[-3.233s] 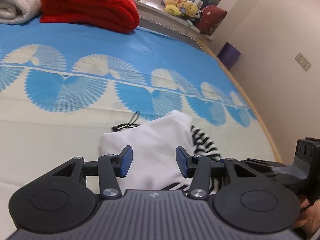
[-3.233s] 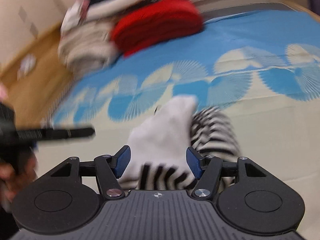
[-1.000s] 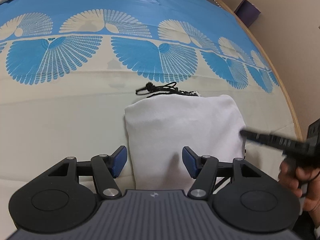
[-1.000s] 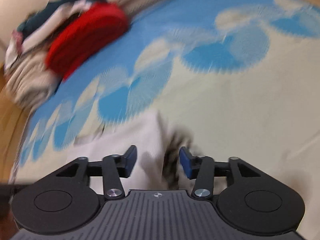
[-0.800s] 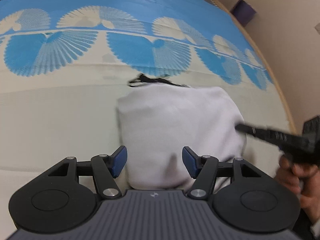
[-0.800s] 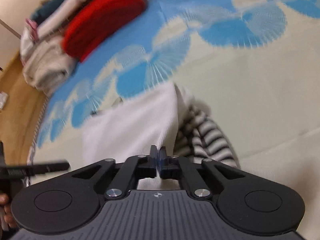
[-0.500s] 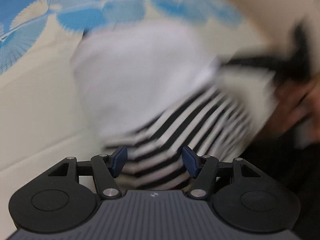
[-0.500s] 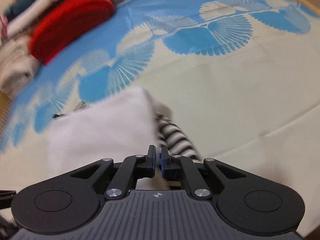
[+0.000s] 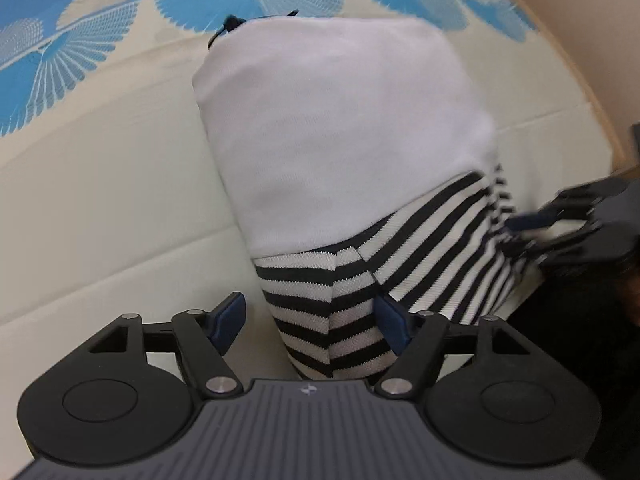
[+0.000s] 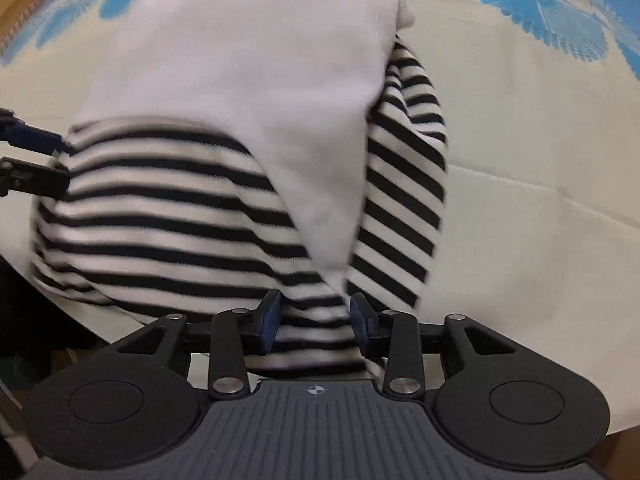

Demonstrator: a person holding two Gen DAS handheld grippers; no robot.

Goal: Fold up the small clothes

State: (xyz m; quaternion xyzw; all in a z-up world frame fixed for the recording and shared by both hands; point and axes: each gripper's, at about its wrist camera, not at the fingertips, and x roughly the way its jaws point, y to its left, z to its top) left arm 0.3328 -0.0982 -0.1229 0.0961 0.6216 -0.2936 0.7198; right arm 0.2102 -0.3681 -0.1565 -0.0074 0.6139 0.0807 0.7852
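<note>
A white and black-striped garment [image 9: 348, 128] lies on a cream and blue bedsheet [image 9: 100, 184], near its front edge. Both the left gripper [image 9: 308, 318] and right gripper [image 10: 316, 318] straddle its striped hem with jaws apart, apparently poised to pinch it for folding

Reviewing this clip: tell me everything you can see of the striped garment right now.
The striped garment is a soft knit with black and white stripes, lying crumpled on the cream and blue bedspread. A plain white part lies over it, leaving stripes showing at the near end and one side. The left gripper is open around a striped fold with a seam. The right gripper has striped cloth between its parted fingers; actual contact is unclear.
</note>
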